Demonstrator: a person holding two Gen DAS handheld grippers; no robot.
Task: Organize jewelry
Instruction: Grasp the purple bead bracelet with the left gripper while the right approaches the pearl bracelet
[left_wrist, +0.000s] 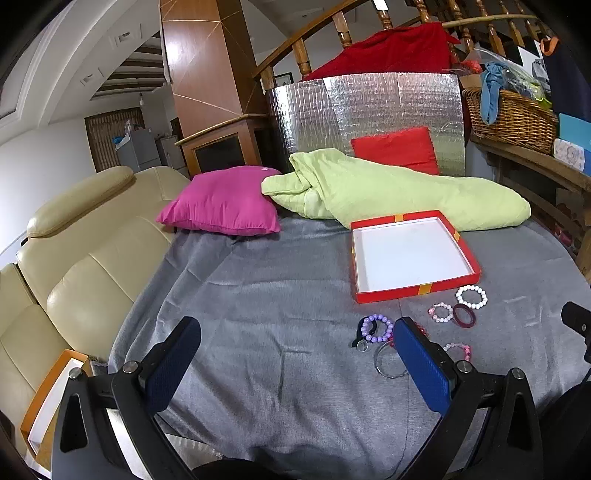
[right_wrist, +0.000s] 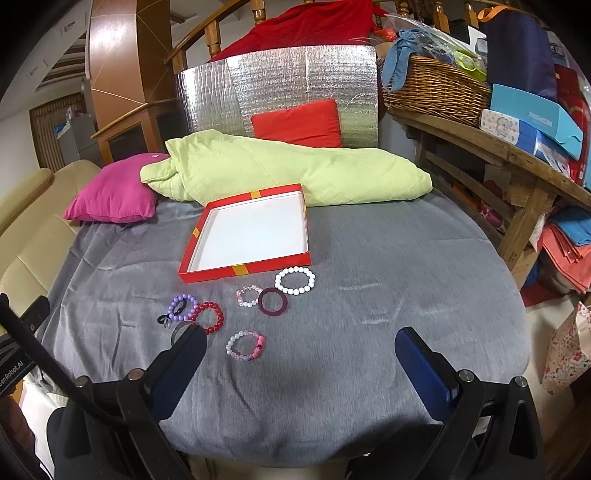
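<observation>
A shallow red box (left_wrist: 417, 291) (right_wrist: 243, 270) with a white inside lies empty on the grey cloth. In front of it lie several bracelets: white beads (left_wrist: 471, 296) (right_wrist: 295, 281), a dark red ring (left_wrist: 464, 315) (right_wrist: 273, 302), small pink beads (left_wrist: 440, 312) (right_wrist: 248, 295), purple beads (left_wrist: 376, 328) (right_wrist: 181, 307), red beads (right_wrist: 208, 317), a pink-and-white one (right_wrist: 245, 346) and a silver bangle (left_wrist: 388, 363). My left gripper (left_wrist: 295, 334) is open and empty, left of the bracelets. My right gripper (right_wrist: 301, 341) is open and empty, just short of them.
A light green quilt (left_wrist: 399, 188) (right_wrist: 288, 173), a magenta pillow (left_wrist: 225, 201) (right_wrist: 114, 197) and a red pillow (right_wrist: 299, 123) lie behind the box. A beige sofa (left_wrist: 74, 258) is at the left. A wooden shelf with a wicker basket (right_wrist: 436, 88) stands right.
</observation>
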